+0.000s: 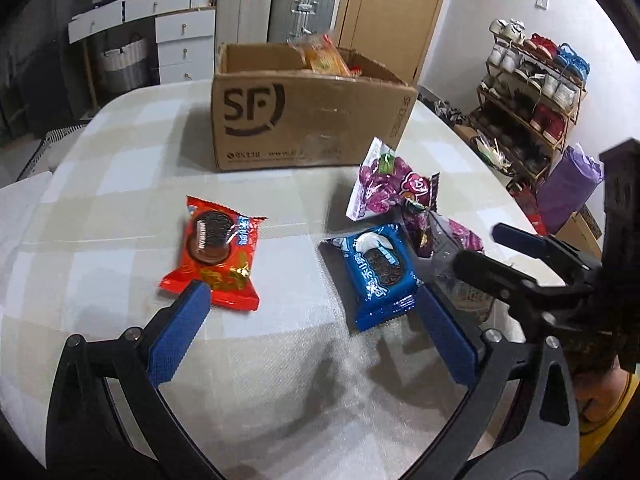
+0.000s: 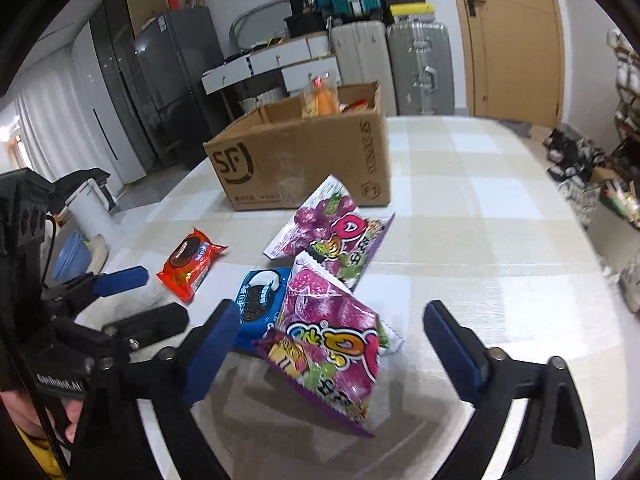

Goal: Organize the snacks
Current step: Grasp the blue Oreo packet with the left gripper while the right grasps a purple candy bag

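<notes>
My left gripper point(image 1: 312, 292) hangs open over the checked cloth. Its left tip is at the lower edge of a red cookie packet point(image 1: 218, 252), its right tip by the corner of a blue cookie packet point(image 1: 380, 272). Nothing lies between its pads. My right gripper point(image 2: 332, 308) is open around a purple gummy bag point(image 2: 332, 356), and its pads stand clear of the bag. A second purple bag point(image 2: 332, 232) lies just beyond, towards the cardboard box point(image 2: 304, 160). That box holds an orange snack pack point(image 2: 320, 100). The right gripper point(image 1: 478, 246) also shows in the left wrist view.
The round table point(image 1: 100, 168) has a pale checked cloth. Suitcases point(image 1: 300, 12) and white drawers point(image 1: 184, 40) stand behind the box, and a shoe rack point(image 1: 532, 92) to the right. Bowls point(image 2: 74, 256) sit low beside the table's left edge.
</notes>
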`<action>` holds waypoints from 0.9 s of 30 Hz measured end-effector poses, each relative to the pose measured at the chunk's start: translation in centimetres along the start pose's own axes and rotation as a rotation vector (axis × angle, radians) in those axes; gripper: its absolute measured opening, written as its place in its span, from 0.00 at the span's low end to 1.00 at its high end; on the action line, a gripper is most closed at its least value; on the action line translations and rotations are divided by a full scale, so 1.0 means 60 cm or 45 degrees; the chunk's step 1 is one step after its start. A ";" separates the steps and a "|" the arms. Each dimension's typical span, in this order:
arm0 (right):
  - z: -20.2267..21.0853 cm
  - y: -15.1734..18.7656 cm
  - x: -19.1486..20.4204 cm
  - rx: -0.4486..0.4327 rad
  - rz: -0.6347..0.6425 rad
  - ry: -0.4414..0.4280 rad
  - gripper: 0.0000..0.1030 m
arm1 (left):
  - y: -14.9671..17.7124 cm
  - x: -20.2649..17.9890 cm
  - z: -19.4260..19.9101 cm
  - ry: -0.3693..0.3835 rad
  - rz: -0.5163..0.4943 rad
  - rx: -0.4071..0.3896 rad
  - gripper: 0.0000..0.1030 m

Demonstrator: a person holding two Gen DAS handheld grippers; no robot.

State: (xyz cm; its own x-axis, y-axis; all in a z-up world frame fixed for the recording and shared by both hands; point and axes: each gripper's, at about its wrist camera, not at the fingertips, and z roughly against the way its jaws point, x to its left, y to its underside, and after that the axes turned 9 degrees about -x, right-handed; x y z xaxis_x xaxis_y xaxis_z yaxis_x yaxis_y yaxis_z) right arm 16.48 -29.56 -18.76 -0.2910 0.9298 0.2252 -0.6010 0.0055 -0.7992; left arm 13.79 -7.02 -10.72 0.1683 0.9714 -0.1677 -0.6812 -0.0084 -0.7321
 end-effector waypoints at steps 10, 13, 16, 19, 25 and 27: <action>-0.047 0.009 -0.012 0.101 -0.039 -0.043 0.54 | -0.003 -0.008 -0.050 0.001 0.003 0.034 0.99; -0.040 0.013 -0.016 0.087 -0.073 -0.076 0.49 | -0.002 -0.010 -0.063 0.003 0.005 0.050 0.99; -0.031 0.015 -0.028 0.068 -0.123 -0.105 0.47 | -0.003 -0.018 -0.073 0.010 -0.002 0.061 0.99; -0.017 0.017 -0.040 0.041 -0.174 -0.123 0.46 | -0.004 -0.026 -0.076 0.006 -0.018 0.059 0.99; 0.015 0.010 -0.071 -0.070 -0.265 -0.186 0.46 | -0.017 -0.054 -0.090 0.032 -0.044 0.071 0.99; 0.022 0.011 -0.079 -0.093 -0.285 -0.192 0.46 | -0.022 -0.064 -0.098 0.027 -0.064 0.078 0.99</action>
State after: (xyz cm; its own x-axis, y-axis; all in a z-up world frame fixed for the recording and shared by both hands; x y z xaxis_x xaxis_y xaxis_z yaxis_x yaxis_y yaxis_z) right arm 16.48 -34.45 -19.61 -0.2681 0.8373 0.4766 -0.6093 0.2358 -0.7571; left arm 18.22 -12.17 -13.01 0.2184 0.9648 -0.1462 -0.7134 0.0557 -0.6985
